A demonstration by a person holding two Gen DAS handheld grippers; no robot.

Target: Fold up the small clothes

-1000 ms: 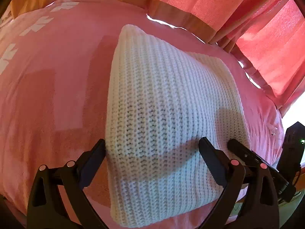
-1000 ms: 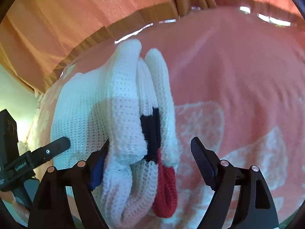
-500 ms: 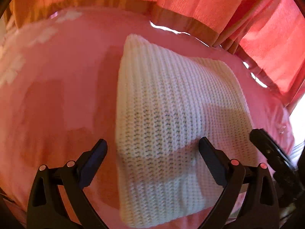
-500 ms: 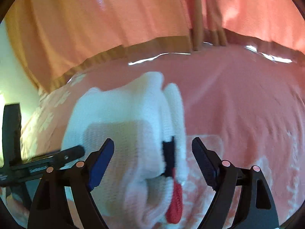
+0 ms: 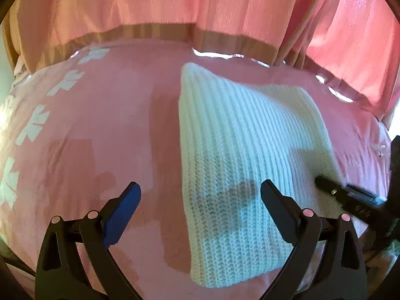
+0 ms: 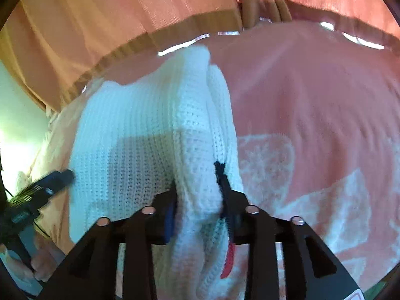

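Observation:
A folded white knit sweater (image 5: 250, 130) lies on the pink blanket (image 5: 100, 125). My left gripper (image 5: 200, 187) hovers open over its near left edge, touching nothing. In the right wrist view the sweater (image 6: 140, 130) shows its thick stacked right edge, with black trim (image 6: 220, 172) and red trim (image 6: 228, 262). My right gripper (image 6: 200, 200) is closing its jaws on that stacked edge, and both fingers press into the knit. One finger of the left gripper (image 6: 55, 177) shows at the sweater's left side.
Pink-orange curtains (image 5: 175, 5) hang close behind the bed's far edge. The blanket carries white patterns (image 6: 312, 200) to the right of the sweater. A hand (image 6: 42, 262) holds the left gripper at the bottom left.
The right gripper's jaws have come together onto the sweater's stacked edge. The left gripper has lifted and rolled a little, staying open, so more curtain shows.

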